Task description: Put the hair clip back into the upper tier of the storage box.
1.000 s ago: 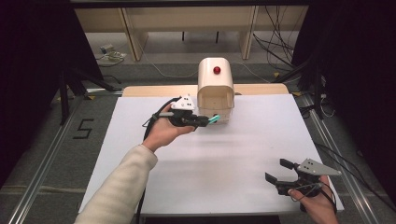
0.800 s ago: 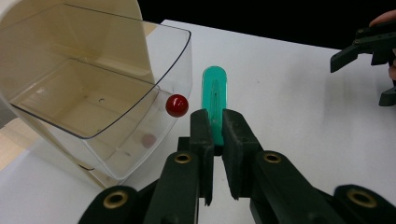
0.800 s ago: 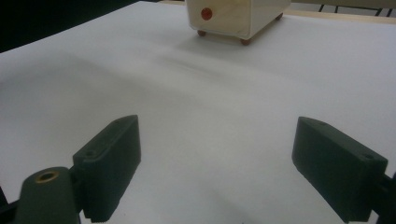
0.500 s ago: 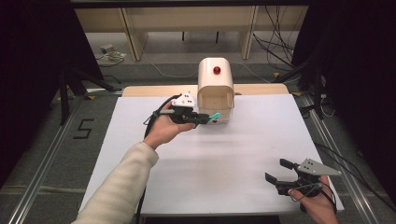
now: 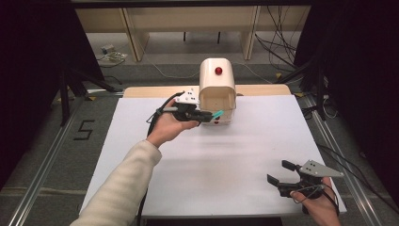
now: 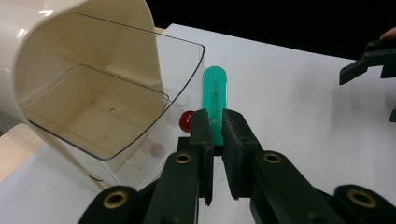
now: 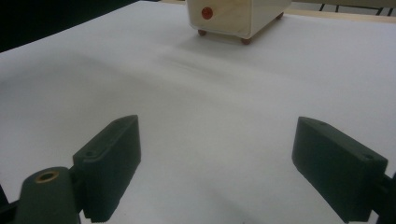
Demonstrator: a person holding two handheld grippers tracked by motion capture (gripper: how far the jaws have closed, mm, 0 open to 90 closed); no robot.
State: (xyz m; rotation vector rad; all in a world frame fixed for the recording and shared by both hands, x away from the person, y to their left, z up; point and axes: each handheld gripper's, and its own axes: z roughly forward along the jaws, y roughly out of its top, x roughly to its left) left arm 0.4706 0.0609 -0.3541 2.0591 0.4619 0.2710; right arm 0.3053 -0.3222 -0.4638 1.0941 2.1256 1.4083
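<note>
A cream box-shaped appliance (image 5: 217, 89) with a red knob on top stands at the far middle of the white table (image 5: 244, 155). Its clear front compartment (image 6: 98, 112) is open and holds nothing that I can see. My left gripper (image 5: 207, 114) is shut on a flat green stick (image 6: 214, 102), whose rounded end reaches just in front of the clear compartment, beside a red button (image 6: 186, 121) low on the appliance's front. My right gripper (image 5: 282, 173) rests near the table's front right corner, its jaws wide apart over bare table (image 7: 219, 154).
The appliance (image 7: 233, 16) stands on small round feet, far from my right gripper. Beyond the table's far edge are wooden furniture legs and loose cables (image 5: 277, 47) on the floor. Metal rails (image 5: 44, 155) run along both sides of the table.
My left gripper has shifted slightly with the green stick near the appliance's front. The right gripper has stayed put.
</note>
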